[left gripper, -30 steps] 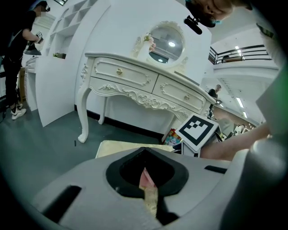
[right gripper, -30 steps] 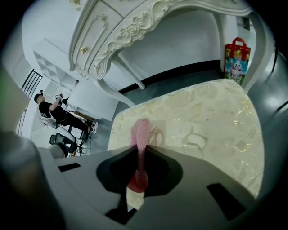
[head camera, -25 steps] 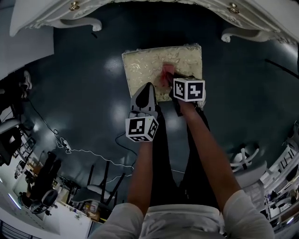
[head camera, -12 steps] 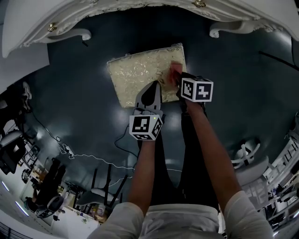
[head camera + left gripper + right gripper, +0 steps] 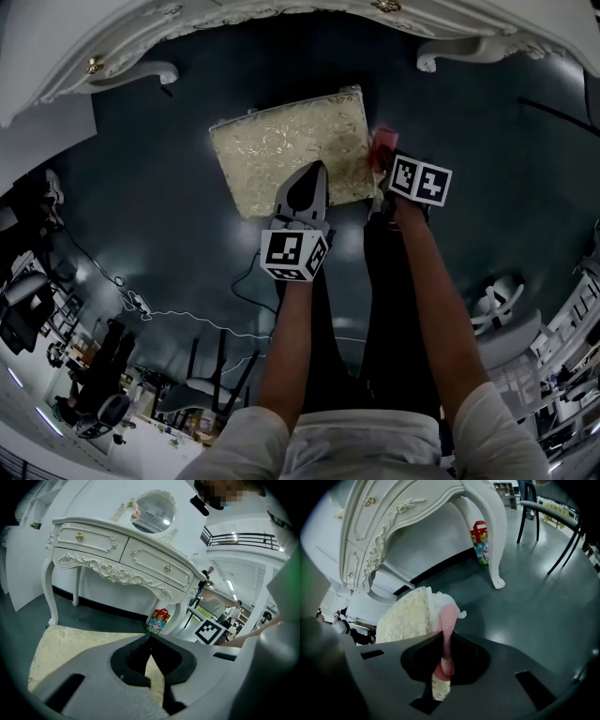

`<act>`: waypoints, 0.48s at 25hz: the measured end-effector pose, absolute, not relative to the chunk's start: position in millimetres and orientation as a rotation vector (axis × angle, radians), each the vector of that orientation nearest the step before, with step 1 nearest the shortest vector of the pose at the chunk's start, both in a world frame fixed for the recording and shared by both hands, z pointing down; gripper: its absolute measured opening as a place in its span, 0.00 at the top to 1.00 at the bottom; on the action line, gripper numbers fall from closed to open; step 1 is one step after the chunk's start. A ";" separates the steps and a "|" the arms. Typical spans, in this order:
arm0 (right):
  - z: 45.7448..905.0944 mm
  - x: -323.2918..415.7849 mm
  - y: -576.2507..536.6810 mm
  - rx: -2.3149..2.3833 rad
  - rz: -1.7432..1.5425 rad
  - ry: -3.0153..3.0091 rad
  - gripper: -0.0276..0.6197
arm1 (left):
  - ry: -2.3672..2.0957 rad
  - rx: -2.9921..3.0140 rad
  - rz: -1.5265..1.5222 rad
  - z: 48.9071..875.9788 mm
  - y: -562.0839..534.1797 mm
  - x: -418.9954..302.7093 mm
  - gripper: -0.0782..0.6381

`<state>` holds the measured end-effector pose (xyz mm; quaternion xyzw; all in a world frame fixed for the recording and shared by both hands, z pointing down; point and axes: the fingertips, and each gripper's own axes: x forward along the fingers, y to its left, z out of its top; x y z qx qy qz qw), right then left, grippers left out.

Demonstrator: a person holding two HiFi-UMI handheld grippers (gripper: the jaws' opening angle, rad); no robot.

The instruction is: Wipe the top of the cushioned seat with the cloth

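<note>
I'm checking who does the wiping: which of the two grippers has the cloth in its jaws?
The right gripper: its jaws pinch the pink cloth by the edge of the cushioned seat. The left gripper is shut on nothing.

Your head camera sits high, looking steeply down from well above at the cushioned seat and dark floor. Left gripper view: low, close over the seat, facing the white dressing table front-on. Right gripper view — off the seat's corner, tilted — looks under that table. Both gripper views share the colourful carton; head and right share the cloth.
</note>
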<state>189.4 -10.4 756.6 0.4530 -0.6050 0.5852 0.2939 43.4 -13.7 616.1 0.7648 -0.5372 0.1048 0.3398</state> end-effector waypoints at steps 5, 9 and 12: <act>745.2 177.1 -14.3 1.219 1.506 -1.647 0.91 | -1.425 1.976 0.267 616.1 -9.9 19.6 0.87; 702.9 118.4 -24.9 1.132 1.492 -1.826 0.91 | -1.475 1.956 0.249 605.4 2.0 -10.0 0.87; 679.7 52.6 -11.6 0.970 1.548 -1.931 0.91 | -1.529 1.915 0.244 599.1 19.7 -38.6 0.87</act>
